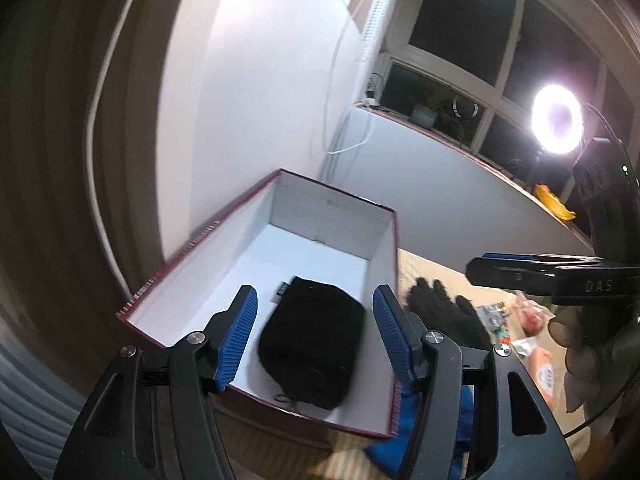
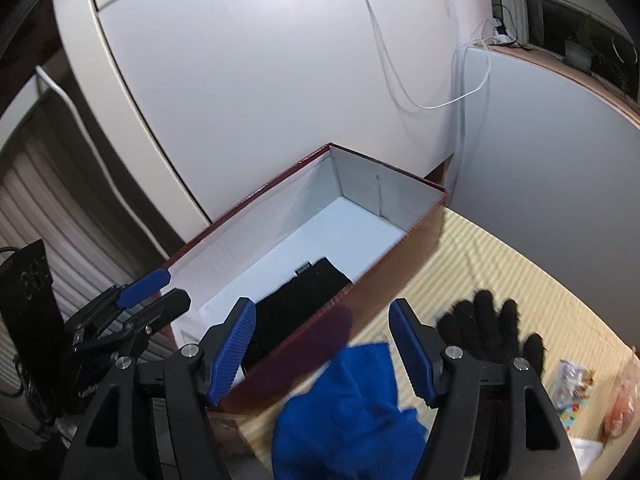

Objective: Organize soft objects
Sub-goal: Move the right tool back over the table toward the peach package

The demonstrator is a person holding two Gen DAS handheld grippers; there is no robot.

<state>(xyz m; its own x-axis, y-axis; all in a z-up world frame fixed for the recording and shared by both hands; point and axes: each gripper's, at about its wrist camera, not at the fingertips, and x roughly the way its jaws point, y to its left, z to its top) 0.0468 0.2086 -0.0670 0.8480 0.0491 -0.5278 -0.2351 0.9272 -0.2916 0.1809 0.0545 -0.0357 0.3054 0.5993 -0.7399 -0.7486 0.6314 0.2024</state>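
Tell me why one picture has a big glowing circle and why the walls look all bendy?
In the left wrist view a ring light glares white against dark windows, washing out its surroundings; in both views the fisheye lens curves the straight walls; in the right wrist view the blue cloth and box edge look slightly smeared by motion blur.

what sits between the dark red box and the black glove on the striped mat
In the right wrist view, a rumpled blue cloth lies between the dark red cardboard box and the fuzzy black glove.
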